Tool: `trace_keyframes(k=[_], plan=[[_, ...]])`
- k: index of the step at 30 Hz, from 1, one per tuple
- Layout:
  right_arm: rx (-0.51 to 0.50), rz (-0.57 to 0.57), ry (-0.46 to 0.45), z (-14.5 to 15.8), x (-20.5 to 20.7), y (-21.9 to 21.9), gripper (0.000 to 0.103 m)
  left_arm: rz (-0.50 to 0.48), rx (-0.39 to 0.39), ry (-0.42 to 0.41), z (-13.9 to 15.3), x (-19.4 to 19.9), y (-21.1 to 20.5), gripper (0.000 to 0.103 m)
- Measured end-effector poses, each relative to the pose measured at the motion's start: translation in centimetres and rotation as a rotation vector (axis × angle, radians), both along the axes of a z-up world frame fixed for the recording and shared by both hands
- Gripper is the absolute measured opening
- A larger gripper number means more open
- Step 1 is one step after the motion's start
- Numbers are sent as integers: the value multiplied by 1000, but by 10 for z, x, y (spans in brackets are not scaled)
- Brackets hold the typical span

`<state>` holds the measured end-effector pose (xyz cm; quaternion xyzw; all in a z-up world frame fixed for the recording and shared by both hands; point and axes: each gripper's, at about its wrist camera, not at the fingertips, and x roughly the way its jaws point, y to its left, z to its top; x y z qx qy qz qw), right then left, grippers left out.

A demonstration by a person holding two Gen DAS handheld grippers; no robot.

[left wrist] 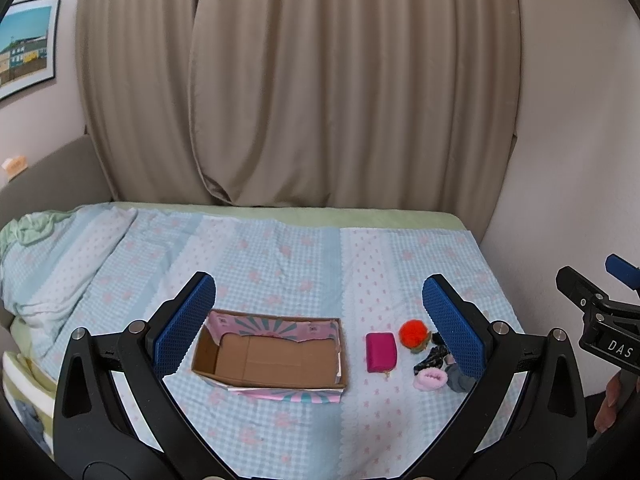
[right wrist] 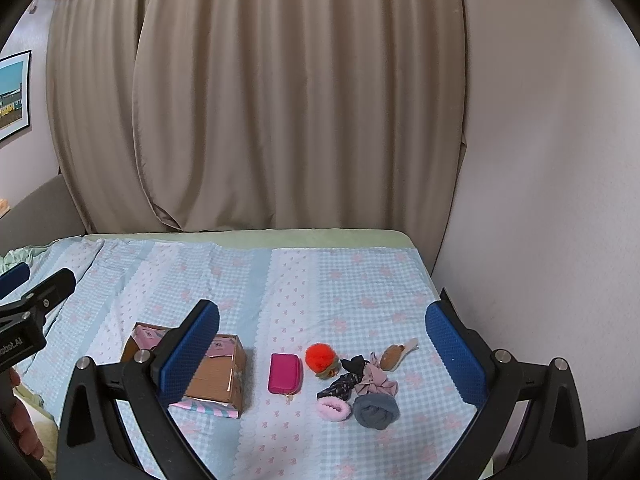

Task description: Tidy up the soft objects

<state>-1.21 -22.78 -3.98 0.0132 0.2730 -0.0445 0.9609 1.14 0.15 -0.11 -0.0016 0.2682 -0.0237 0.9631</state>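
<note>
An open, empty cardboard box [left wrist: 276, 356] with pink lining sits on the bed; it also shows in the right wrist view [right wrist: 216, 376]. Right of it lie a magenta pouch [right wrist: 285, 373], an orange pompom [right wrist: 320, 357], a dark patterned scrunchie [right wrist: 340, 385], a mauve scrunchie [right wrist: 374, 380], a brown clip [right wrist: 394, 356], a pink fluffy scrunchie [right wrist: 333, 409] and a grey rolled cloth [right wrist: 376, 410]. The pouch [left wrist: 381, 351] and pompom [left wrist: 414, 334] show in the left wrist view. My left gripper [left wrist: 320, 320] is open and empty above the box. My right gripper [right wrist: 322, 344] is open and empty above the pile.
The bed [right wrist: 360, 280] has a blue checked cover and reaches the wall [right wrist: 540, 200] on the right. Beige curtains [left wrist: 300, 80] hang behind it. Rumpled bedding [left wrist: 48, 248] lies at the left. A framed picture [left wrist: 28, 44] hangs on the left wall.
</note>
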Motion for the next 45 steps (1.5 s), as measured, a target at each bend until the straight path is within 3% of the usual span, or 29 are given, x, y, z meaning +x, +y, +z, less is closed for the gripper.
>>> trace_keyframes(k=[10,16,20,26,32,45], plan=[[27,-57,9,-4,-3,0,103,-72,0,64,-10,27,-1,102],[44,-129,55,-25,-1,-22,103,-168,-25,123,-40,52,-27,102],[51,-166,99,-48,9,-49,103,-213,-31,200,-77,75,-60,102],[78,-175,166,-96,39,-95,103,-212,-55,303,-142,106,-105,102],[95,-136,249,-162,83,-132,103,-194,-25,395,-217,142,-149,102],[166,-11,490,-319,158,-174,103,-70,23,593,-367,205,-184,102]])
